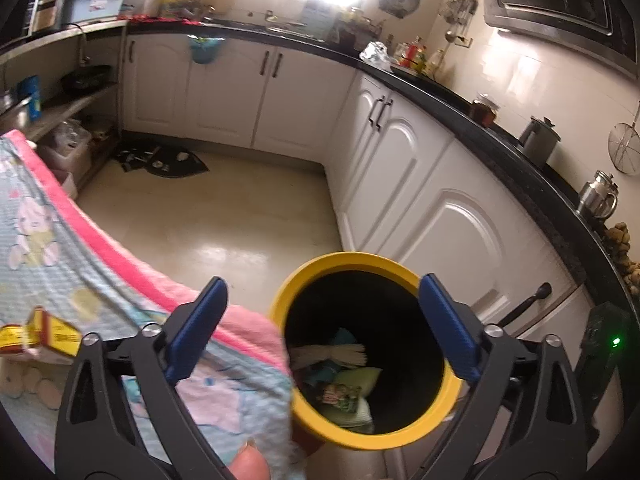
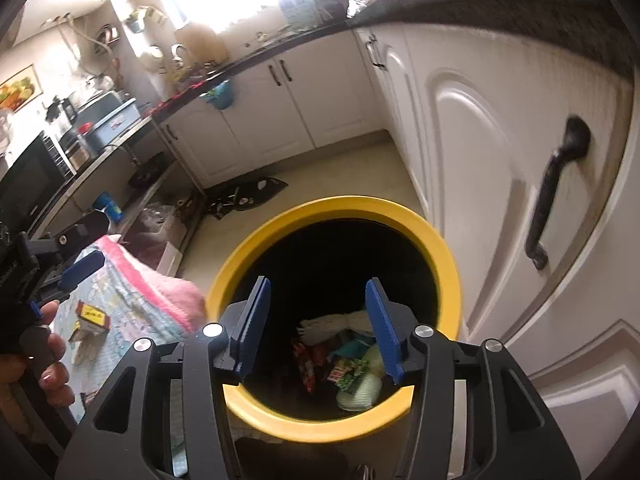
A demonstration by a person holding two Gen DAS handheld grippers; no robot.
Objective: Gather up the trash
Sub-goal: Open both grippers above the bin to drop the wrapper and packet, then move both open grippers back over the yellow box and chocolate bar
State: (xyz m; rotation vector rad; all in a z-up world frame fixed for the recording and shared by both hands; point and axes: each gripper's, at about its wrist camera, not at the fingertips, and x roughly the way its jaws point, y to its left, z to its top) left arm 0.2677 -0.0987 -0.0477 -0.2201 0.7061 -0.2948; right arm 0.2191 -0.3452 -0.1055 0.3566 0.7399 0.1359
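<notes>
A yellow-rimmed bin (image 1: 352, 258) (image 2: 240, 252) stands on the floor beside the table. Several wrappers and a pale glove (image 1: 332, 356) (image 2: 340, 326) lie at its bottom. My left gripper (image 1: 320, 292) is open and empty above the table edge and the bin's rim. My right gripper (image 2: 318, 284) is open and empty right above the bin's mouth. A yellow and red carton (image 1: 48, 334) (image 2: 94, 316) lies on the table's blue and pink cloth (image 1: 60, 248) (image 2: 132, 304). The left gripper also shows at the left of the right wrist view (image 2: 80, 268).
White cabinet doors (image 1: 452, 216) (image 2: 500, 140) with black handles stand close on the right of the bin. A black worktop (image 1: 500, 136) carries jars and kettles. A dark mat (image 1: 168, 160) lies on the pale floor. Open shelves (image 1: 64, 108) stand at the left.
</notes>
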